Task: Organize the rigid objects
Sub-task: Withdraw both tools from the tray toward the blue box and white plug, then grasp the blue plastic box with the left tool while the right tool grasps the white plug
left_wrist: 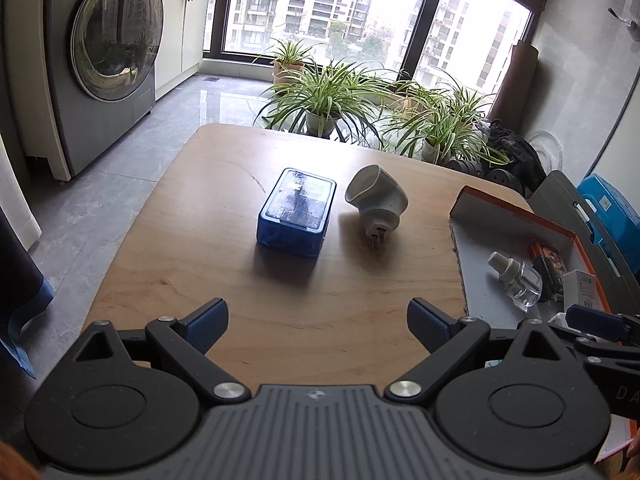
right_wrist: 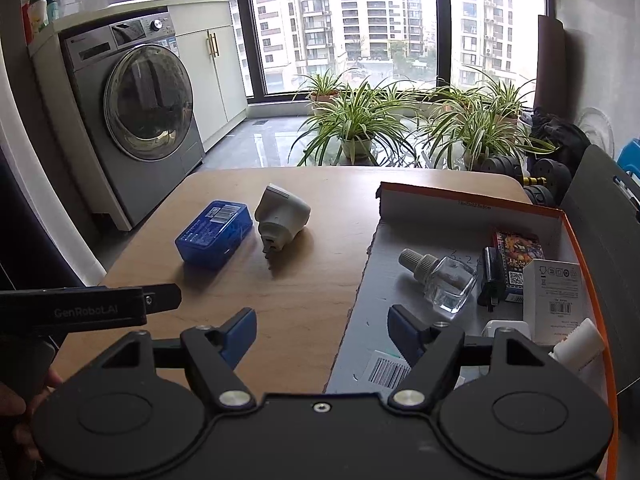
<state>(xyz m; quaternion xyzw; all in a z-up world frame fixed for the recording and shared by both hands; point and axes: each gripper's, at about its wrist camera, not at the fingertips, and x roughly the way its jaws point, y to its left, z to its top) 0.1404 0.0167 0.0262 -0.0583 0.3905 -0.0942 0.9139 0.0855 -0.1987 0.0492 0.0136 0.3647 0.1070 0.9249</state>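
Both objects lie beyond the left gripper [left_wrist: 318,326].

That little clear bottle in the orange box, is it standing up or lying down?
Lying down. The clear bottle rests on its side on the floor of the orange box, its ribbed cap pointing left.

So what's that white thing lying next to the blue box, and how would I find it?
Start at the wooden table in front of the plants. Two things lie on its bare middle, left of the orange-edged tray: a blue box and, just to its right, a white plug-in device. It is the rounded white one tipped on its side, with metal prongs sticking out.
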